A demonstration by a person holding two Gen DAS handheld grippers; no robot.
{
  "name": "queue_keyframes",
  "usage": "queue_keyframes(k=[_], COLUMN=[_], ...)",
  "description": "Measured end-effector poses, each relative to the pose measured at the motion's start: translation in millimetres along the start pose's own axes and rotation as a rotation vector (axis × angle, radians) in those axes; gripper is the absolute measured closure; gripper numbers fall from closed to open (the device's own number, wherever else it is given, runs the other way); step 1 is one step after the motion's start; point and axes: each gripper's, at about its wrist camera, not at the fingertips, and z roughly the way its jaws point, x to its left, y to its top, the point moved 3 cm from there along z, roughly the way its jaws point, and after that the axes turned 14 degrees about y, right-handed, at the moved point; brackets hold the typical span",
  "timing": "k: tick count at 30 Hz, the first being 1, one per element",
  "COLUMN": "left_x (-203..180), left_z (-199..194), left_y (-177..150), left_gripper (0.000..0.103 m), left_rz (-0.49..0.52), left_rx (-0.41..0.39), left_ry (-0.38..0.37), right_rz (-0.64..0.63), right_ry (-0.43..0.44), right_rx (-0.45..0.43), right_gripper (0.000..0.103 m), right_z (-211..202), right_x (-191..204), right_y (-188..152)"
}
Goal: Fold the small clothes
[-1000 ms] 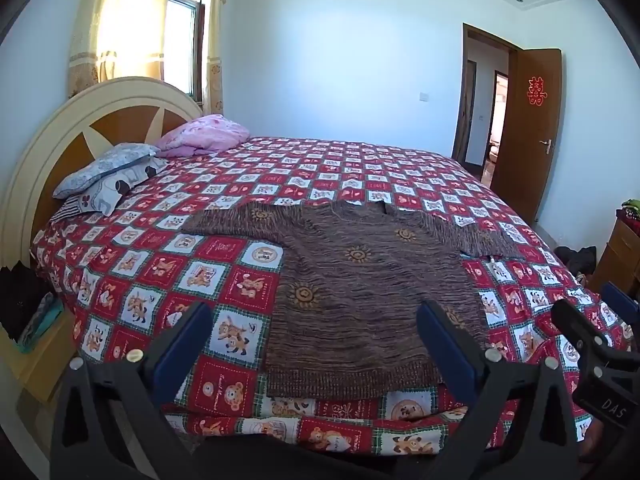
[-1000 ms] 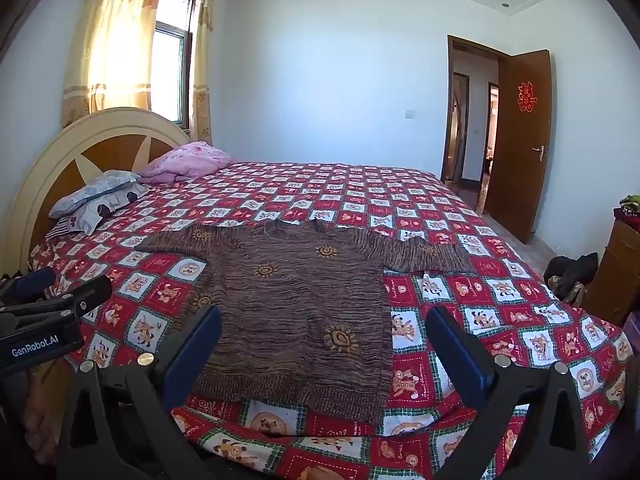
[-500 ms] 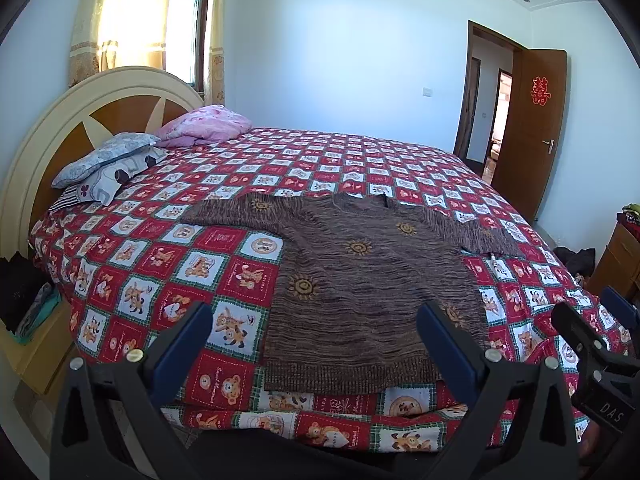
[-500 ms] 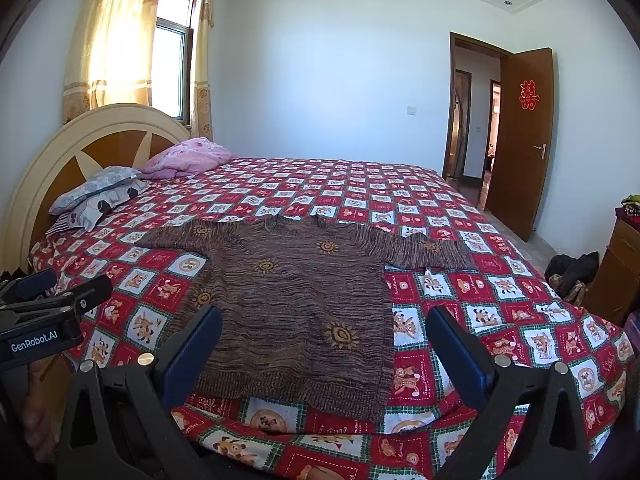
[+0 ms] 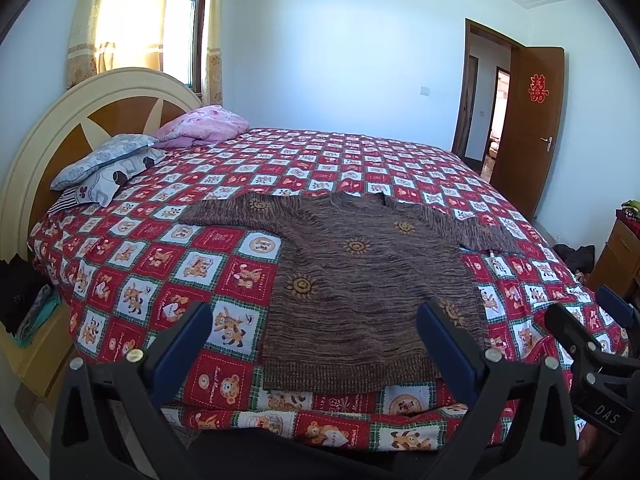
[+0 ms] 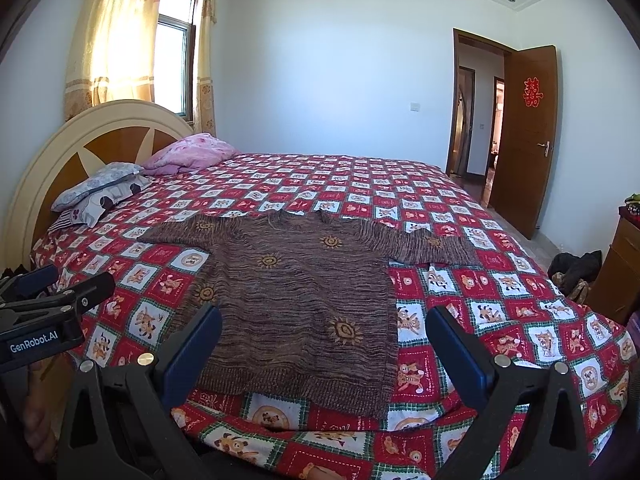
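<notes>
Left wrist view: the brown knitted sweater [image 5: 368, 280] is lying flat on the bed [image 5: 168, 264], sleeves spread; it is looking soft and limp, best pinched at a hem corner or cuff. The left hand-held gripper [image 5: 314, 340] is hovering wide open, empty.

Right wrist view: the right hand-held gripper [image 6: 324, 344] is also gaping wide, touching nothing, short of the hem.

Bed [image 5: 352, 160] carries a flat brown sweater [image 5: 360, 280] and pillows [image 5: 104, 164].
</notes>
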Motion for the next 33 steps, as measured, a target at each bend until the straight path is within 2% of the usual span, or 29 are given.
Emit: queue_keyframes(k=[33], left_x=[-3.5], left_z=[5.1], left_y=[-7.4], left_gripper=[0.000], left_rz=[0.013], left_rx=[0.022], left_ry=[-0.007], right_rz=[-0.001], right_ry=[0.015], right_rx=[0.022], right_gripper=[0.001], right_z=[3.8], right_x=[-0.3], right_y=[-4.3])
